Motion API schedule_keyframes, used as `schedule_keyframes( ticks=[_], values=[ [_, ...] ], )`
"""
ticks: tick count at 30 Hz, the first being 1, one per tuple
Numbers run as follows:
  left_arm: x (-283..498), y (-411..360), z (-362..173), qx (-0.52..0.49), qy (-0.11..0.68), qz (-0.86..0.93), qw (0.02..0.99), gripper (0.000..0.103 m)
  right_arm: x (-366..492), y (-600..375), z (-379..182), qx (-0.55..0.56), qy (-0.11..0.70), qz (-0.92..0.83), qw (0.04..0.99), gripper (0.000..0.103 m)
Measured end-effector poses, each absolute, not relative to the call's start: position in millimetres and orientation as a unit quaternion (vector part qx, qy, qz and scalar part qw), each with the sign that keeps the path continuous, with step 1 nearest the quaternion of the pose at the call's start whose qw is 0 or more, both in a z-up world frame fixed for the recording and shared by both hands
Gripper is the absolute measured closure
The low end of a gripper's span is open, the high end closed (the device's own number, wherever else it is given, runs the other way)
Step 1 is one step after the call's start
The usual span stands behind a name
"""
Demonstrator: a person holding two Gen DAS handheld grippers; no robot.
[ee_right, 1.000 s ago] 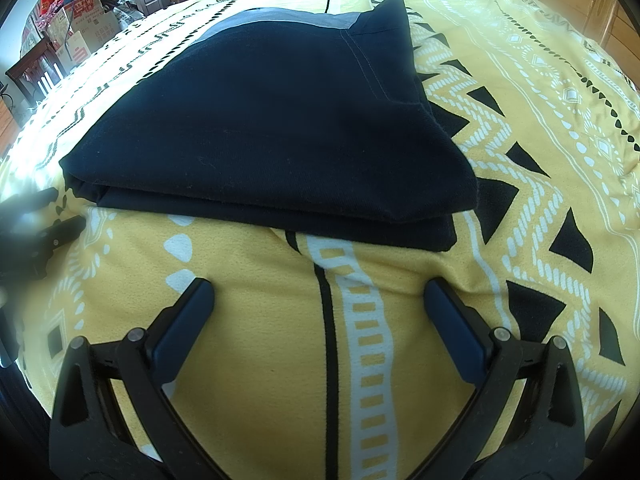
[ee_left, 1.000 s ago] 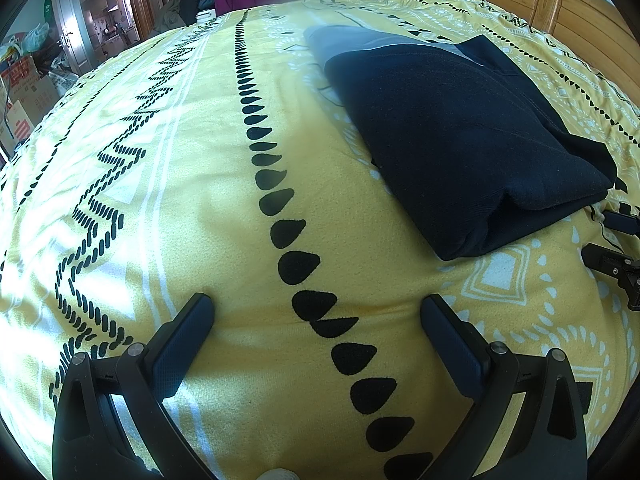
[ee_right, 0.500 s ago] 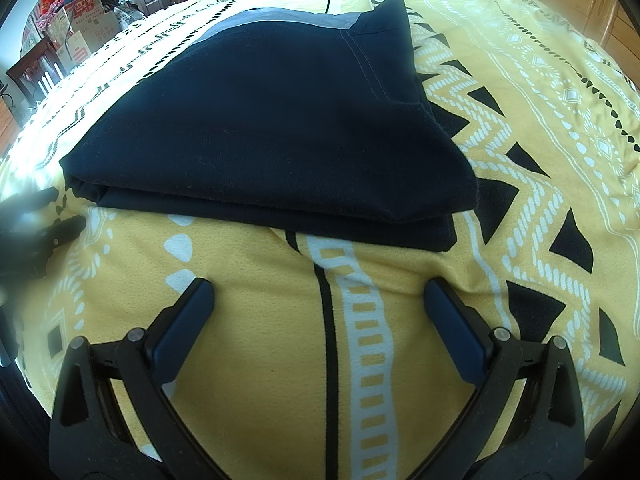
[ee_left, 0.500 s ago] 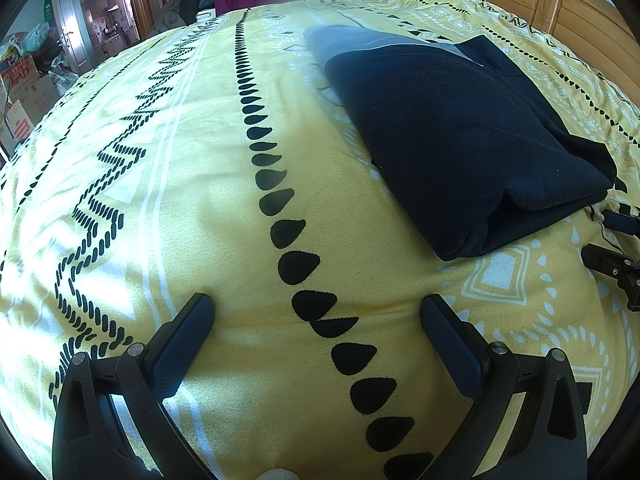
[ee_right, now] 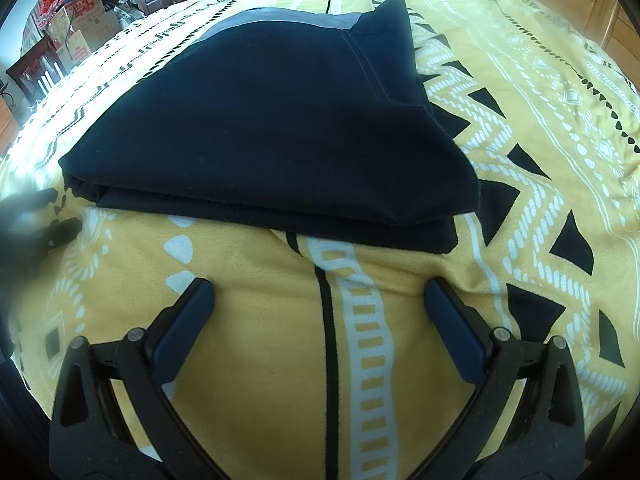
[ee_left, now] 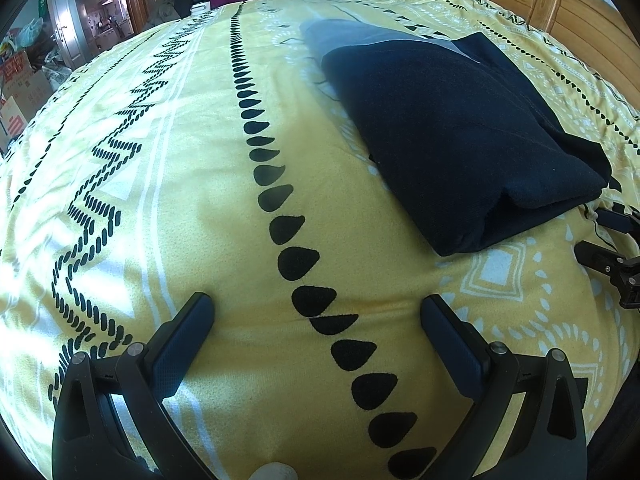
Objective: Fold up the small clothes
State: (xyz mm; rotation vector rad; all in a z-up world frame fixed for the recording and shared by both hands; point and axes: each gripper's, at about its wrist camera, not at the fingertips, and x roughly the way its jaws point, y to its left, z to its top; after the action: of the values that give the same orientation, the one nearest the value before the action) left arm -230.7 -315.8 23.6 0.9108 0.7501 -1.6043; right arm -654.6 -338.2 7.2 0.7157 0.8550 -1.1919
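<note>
A folded dark navy garment with a grey band at its far end is laid on the yellow patterned bedspread. The left tool is held wide apart near the garment's left corner; the right tool is spread, empty, just before its near edge.

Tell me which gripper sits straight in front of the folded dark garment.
The right gripper: open, with the folded navy garment straight ahead of it. The left gripper, also open, faces bare yellow blanket; the garment lies off to its right.
</note>
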Motion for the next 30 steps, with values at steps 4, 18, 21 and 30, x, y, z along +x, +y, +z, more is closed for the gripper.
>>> schedule_keyframes(
  ticks=[4,18,21,30],
  values=[
    [-231,-314,24,0.382,0.316,-0.677,0.544,0.0,-654,-339,7,0.32,0.382,-0.532,0.685,0.0],
    [-234,-319,25,0.39,0.324,-0.67,0.542,0.0,-653,-343,6,0.326,0.382,-0.535,0.679,0.0],
    [-234,-320,25,0.384,0.331,-0.666,0.547,0.0,-654,-346,6,0.339,0.369,-0.55,0.669,0.0],
    [-226,-328,36,0.36,0.364,-0.656,0.555,0.0,-646,-349,57,0.323,0.387,-0.574,0.646,0.0]
  ],
)
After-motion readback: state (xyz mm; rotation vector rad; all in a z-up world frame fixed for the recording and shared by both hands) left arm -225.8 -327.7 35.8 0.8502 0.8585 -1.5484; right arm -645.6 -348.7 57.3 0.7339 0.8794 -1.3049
